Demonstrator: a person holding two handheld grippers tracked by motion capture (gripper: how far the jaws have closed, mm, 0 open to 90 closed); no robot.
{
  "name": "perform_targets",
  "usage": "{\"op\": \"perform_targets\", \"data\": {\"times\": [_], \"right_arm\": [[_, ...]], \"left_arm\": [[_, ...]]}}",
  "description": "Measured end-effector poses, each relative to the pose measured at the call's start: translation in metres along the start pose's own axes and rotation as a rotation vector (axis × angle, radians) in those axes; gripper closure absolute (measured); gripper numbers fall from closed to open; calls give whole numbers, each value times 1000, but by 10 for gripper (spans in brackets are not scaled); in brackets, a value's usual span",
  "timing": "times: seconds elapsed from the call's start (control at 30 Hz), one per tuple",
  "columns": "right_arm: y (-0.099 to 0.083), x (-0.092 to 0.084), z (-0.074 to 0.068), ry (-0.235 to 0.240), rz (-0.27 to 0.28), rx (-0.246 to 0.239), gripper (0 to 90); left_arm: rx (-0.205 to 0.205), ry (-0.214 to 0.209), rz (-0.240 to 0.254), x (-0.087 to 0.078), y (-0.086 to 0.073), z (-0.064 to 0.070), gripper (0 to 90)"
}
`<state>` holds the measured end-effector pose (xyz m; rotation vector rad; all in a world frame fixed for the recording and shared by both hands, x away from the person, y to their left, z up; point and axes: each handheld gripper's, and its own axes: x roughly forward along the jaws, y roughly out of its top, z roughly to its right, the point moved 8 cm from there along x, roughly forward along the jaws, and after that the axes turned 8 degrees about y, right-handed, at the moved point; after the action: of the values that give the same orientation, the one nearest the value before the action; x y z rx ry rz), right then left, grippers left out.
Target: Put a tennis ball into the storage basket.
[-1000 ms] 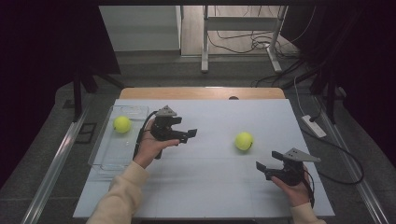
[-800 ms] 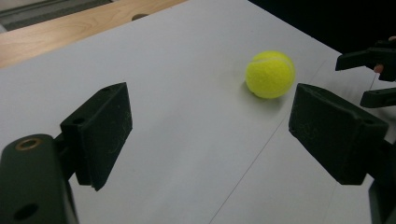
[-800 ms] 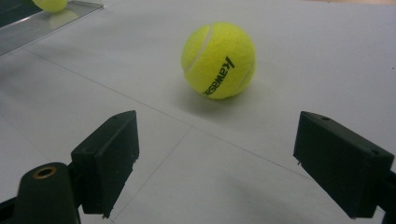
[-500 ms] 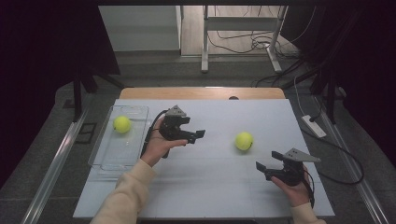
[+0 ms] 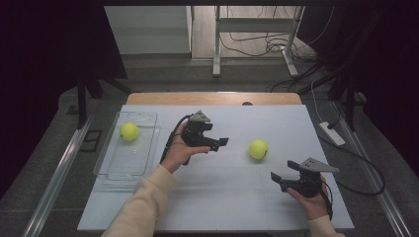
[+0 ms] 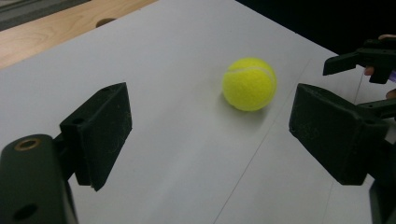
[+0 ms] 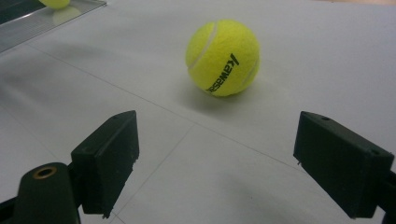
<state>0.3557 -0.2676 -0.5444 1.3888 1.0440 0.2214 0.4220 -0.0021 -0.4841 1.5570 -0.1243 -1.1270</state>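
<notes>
— Pale sheeting is covering the table (image 5: 217,197) we are working at, and beyond it the room is lying dark. We are reaching our left gripper (image 5: 221,143) toward the loose tennis ball (image 5: 258,149), which is resting on the sheet between our two hands.

— Its jaws are standing apart with nothing between them, and so are those of the right gripper (image 5: 274,177), which we are holding just short of the ball. The other ball (image 5: 129,131) is already lying in the clear tray (image 5: 109,170) at the left.

— We are judging it best to come in low and level, so that the pads are straddling the ball's middle before we are squeezing; a glancing touch could be sending it rolling.

— Against a second ago, the left hand is sitting farther from the tray and nearer the ball. The right hand and both balls are lying where they were.
</notes>
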Motion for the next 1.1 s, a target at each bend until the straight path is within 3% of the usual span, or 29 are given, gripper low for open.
{"op": "perform_targets", "data": {"times": [0.47,1.1], "right_arm": [[-2,1,-1,1,-8,-2,144],[-5,-1,-6,18,-15,-18,145]], "left_arm": [[8,-16,-20,12,0,5,134],[19,-29,-58,39,-1,21,121]]}}
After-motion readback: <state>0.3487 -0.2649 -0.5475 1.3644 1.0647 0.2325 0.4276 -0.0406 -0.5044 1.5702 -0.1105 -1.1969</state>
